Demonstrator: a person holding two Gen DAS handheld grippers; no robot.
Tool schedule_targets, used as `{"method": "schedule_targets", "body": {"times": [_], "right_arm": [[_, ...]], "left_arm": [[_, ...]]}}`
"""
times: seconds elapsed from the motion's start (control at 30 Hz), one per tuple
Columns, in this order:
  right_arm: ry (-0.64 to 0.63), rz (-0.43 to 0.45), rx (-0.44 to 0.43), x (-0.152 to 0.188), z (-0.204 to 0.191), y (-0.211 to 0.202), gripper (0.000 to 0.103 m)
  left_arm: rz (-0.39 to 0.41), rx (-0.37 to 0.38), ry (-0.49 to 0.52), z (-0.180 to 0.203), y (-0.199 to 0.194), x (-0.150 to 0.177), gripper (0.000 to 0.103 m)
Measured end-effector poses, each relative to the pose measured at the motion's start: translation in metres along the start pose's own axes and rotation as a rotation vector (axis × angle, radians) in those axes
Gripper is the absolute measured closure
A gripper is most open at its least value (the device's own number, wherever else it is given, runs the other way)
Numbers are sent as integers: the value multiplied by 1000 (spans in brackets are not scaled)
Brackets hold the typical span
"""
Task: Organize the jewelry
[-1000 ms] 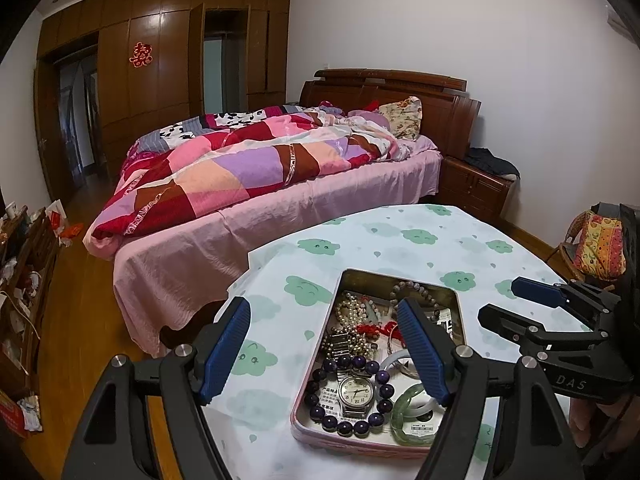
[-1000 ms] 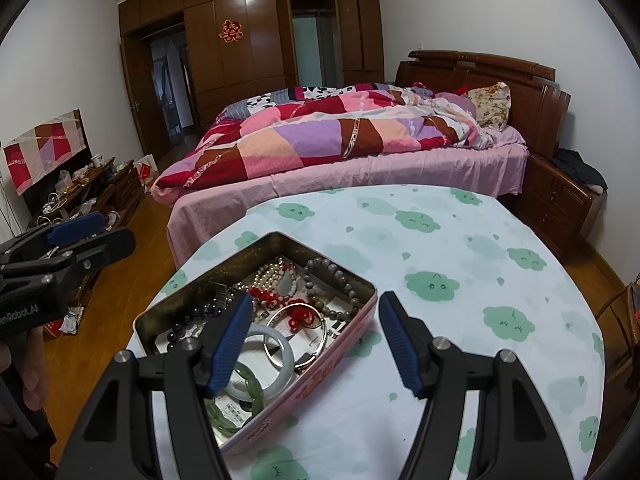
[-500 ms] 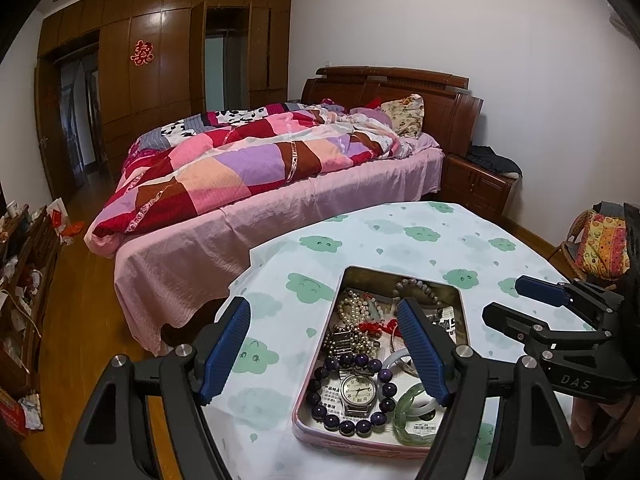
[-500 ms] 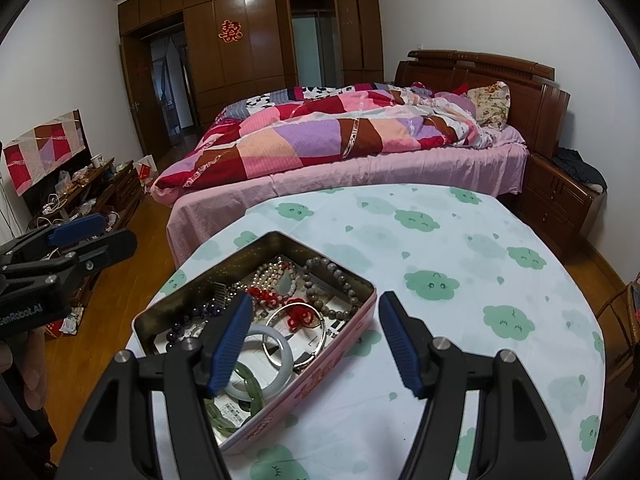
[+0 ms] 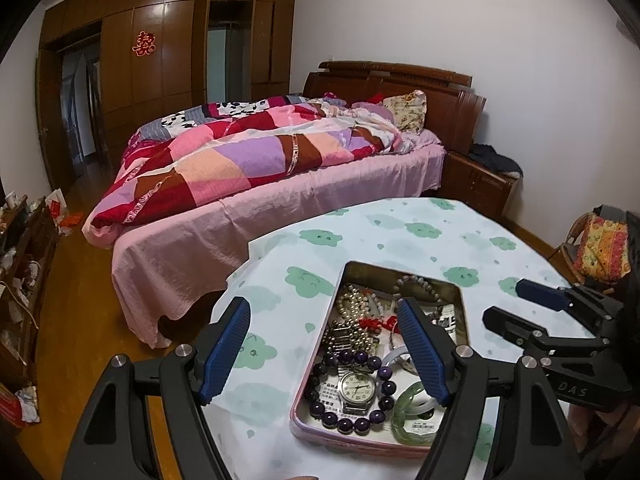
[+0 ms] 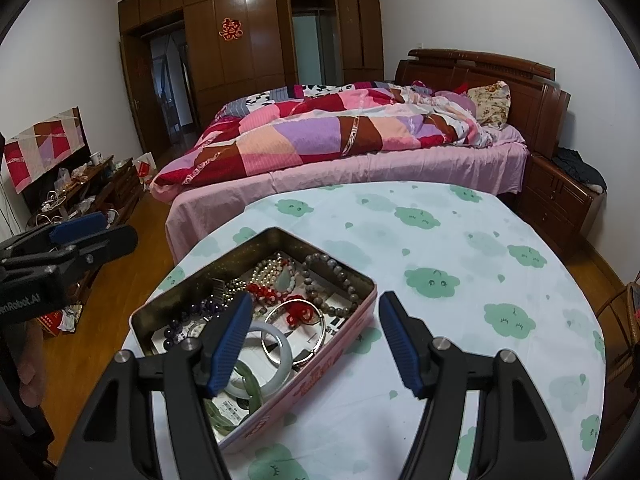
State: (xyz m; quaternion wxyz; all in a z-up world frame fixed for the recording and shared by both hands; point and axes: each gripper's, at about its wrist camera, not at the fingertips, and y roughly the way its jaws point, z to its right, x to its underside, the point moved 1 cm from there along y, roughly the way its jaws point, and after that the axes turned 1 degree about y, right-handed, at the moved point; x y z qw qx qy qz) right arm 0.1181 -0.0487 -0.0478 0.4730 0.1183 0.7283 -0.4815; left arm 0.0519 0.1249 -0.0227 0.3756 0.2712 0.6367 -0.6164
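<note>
Bedroom; round surface w/ green-cloud cloth (image 6: 440, 240) carries pink rectangular metal tin (image 6: 320, 364) full of tangled jewelry. Left claw (image 5: 324, 346), right claw (image 6: 316, 338) both spread, empty, above tin. Silver wristwatch (image 5: 354, 388) stiff; beads slippery, snag-prone; grip by strap.

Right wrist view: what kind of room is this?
A home bedroom, most likely: a made-up bed with a patchwork quilt, a wooden wardrobe wall, and an open jewelry tin on a cloth-covered table.
</note>
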Motion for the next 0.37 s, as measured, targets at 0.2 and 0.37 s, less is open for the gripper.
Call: {"method": "schedule_targets", "body": {"times": [0.2, 0.37], "right_arm": [[0, 0, 0, 0, 0, 0, 33], [0, -2, 0, 1, 0, 0, 32]], "left_arm": [[21, -46, 25, 1, 0, 1, 17], [24, -56, 26, 1, 0, 1, 17]]}}
